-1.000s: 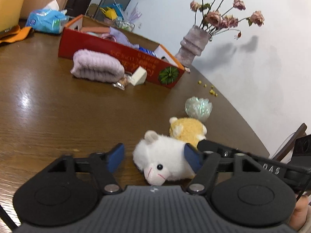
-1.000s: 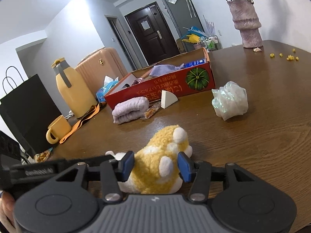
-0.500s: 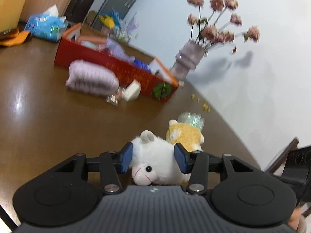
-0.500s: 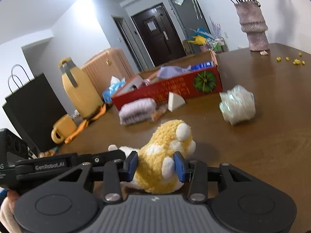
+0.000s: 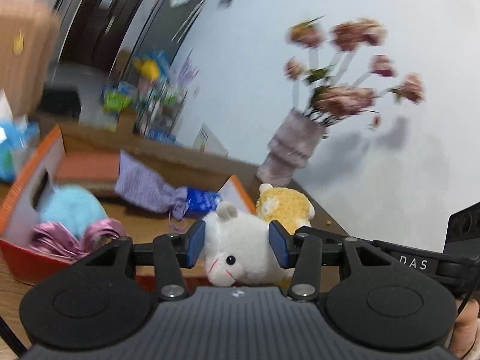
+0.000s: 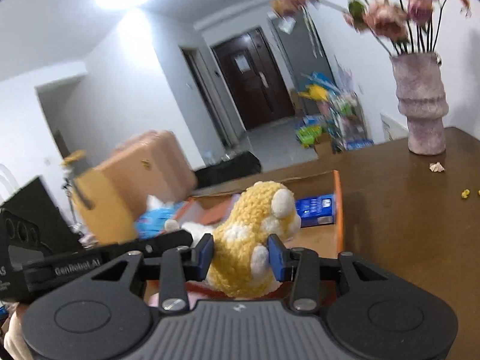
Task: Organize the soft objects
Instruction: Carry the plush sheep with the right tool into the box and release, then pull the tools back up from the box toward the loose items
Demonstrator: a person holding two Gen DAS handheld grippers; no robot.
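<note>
White plush (image 5: 240,240) and yellow plush (image 6: 255,240) — each clamped — above red box (image 5: 18,258).

"DAS" on right hand-held gripper (image 5: 414,262); "GenRobot AI" on left hand-held gripper (image 6: 78,270).

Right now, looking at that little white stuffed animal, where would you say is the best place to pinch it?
Across the plump body behind the head, one pad on each flank, coming from its face end. The left gripper already pinches the white plush so: the middle is soft, while ears and snout are too small to hold.
</note>
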